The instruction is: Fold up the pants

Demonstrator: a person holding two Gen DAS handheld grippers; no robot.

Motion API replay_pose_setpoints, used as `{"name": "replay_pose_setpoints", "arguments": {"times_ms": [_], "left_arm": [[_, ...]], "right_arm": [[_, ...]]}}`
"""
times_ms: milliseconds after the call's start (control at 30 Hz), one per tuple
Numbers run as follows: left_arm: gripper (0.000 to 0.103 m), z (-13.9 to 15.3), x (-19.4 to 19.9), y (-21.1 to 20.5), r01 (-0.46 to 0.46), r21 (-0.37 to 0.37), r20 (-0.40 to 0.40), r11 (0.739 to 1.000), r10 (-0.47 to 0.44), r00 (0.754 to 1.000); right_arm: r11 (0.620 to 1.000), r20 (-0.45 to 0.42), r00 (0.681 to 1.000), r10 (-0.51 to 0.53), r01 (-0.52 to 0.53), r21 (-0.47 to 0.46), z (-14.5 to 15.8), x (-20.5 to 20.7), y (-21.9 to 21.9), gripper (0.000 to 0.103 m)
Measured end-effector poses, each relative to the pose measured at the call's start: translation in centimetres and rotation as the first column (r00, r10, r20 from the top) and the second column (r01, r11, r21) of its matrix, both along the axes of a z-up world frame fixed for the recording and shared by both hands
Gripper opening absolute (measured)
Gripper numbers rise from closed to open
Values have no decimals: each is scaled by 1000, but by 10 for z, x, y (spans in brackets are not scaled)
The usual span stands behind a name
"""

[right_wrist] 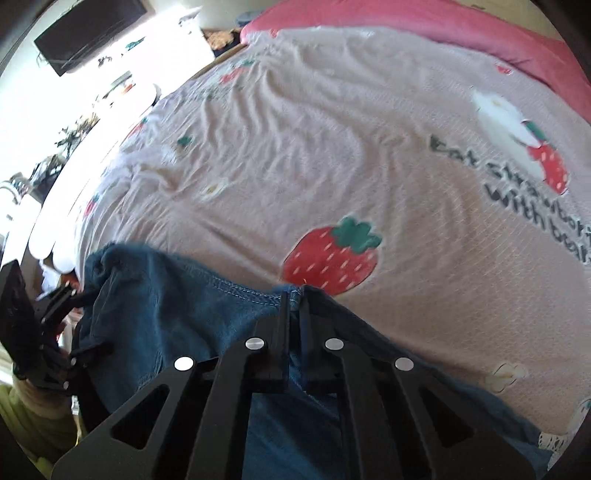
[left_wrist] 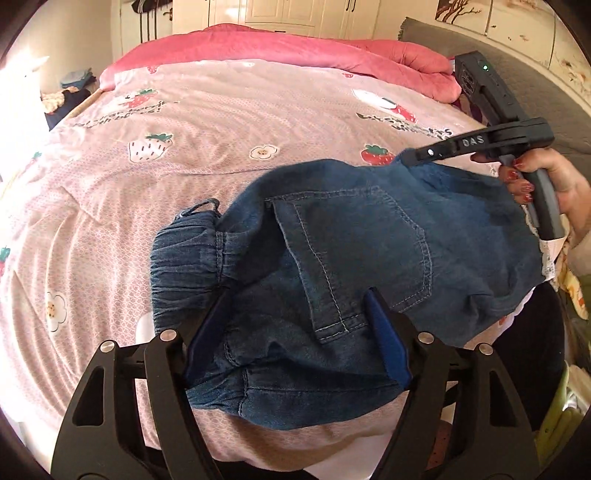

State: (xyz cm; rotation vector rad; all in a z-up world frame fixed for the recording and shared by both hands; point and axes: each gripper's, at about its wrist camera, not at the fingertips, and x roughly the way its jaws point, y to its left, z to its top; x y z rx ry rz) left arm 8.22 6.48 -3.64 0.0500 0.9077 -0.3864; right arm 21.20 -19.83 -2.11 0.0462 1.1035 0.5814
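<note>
Blue denim pants (left_wrist: 369, 240) lie bunched and partly folded on the pink strawberry-print bed sheet (left_wrist: 221, 129), back pocket up and elastic waistband at the left. My left gripper (left_wrist: 299, 295) stands open at the near edge, its blue pads wide apart on either side of a hump of denim. My right gripper (left_wrist: 406, 157), held by a hand (left_wrist: 546, 177), bites the far edge of the pants. In the right wrist view the right gripper (right_wrist: 294, 295) is shut on the stitched hem of the pants (right_wrist: 166, 314), beside a printed strawberry.
A rolled pink quilt (left_wrist: 295, 48) lies along the far side of the bed. A grey padded headboard (left_wrist: 535, 92) rises at the right. Cluttered furniture and a wall screen (right_wrist: 92, 29) stand beyond the bed's left side. Wrinkled sheet spreads beyond the pants.
</note>
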Motion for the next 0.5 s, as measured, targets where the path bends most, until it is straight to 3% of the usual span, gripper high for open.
{"name": "replay_pose_setpoints", "arguments": {"times_ms": [200, 267, 333, 400, 500], "left_arm": [[67, -1, -3, -2, 5, 8, 16, 1000, -5, 1000], [67, 0, -4, -1, 4, 1, 22, 1000, -4, 1000], [67, 2, -5, 0, 2, -11, 35, 1000, -1, 999], [68, 8, -9, 6, -5, -62, 39, 998, 8, 999], [77, 23, -15, 19, -47, -118, 49, 992, 53, 997]], "right_arm": [[998, 25, 1000, -12, 14, -69, -22, 14, 9, 5], [999, 23, 999, -39, 40, -32, -20, 12, 3, 14], [997, 68, 995, -78, 77, 26, -2, -2, -13, 45], [996, 141, 987, -77, 69, 58, 19, -24, -24, 50], [997, 252, 968, 7, -28, 79, 46, -81, -31, 58]]}}
